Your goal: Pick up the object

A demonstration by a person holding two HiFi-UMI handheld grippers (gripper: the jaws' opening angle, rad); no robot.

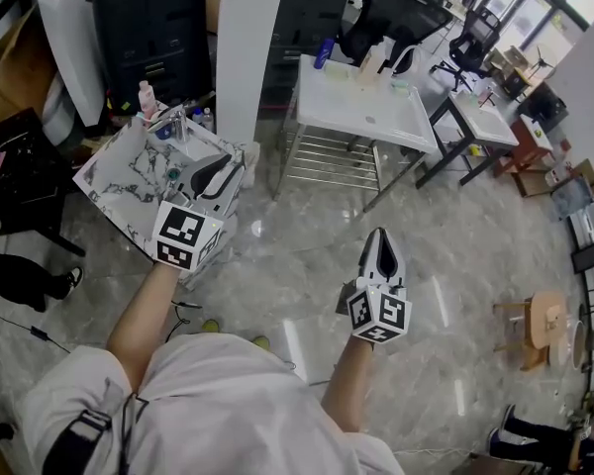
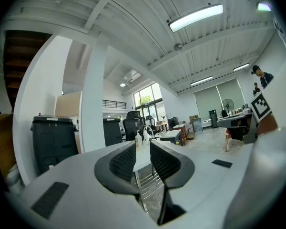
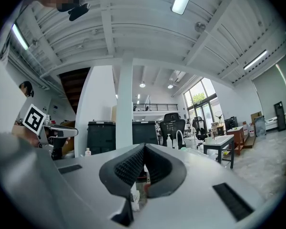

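The left gripper [image 1: 221, 169] hangs over a marble-patterned stand [image 1: 119, 176]. In the left gripper view its ribbed jaws stand apart [image 2: 143, 147] with nothing between them; only the distant room shows through the gap. The right gripper [image 1: 380, 237] is well apart from the stand, out over the bare tiled floor [image 1: 307, 255]. Its jaws are closed tip to tip on nothing [image 3: 144, 149].

The stand carries a pink bottle [image 1: 147, 98] at its far corner, a chrome tap [image 1: 176, 122], some small bottles [image 1: 204, 117] near the rim and a small greenish item [image 1: 174, 173] lying just beside the left jaws. The task names only an object, and it cannot be told which of these it means. Neither gripper holds or touches any of them.

Behind the stand a black cabinet [image 1: 148, 23] is shut, so its contents are hidden. Farther off, a white table [image 1: 376, 117] bears a blue bottle [image 1: 324, 53], a pale bottle [image 1: 372, 62] and a white curved spout [image 1: 404, 59], all upright along its far edge.
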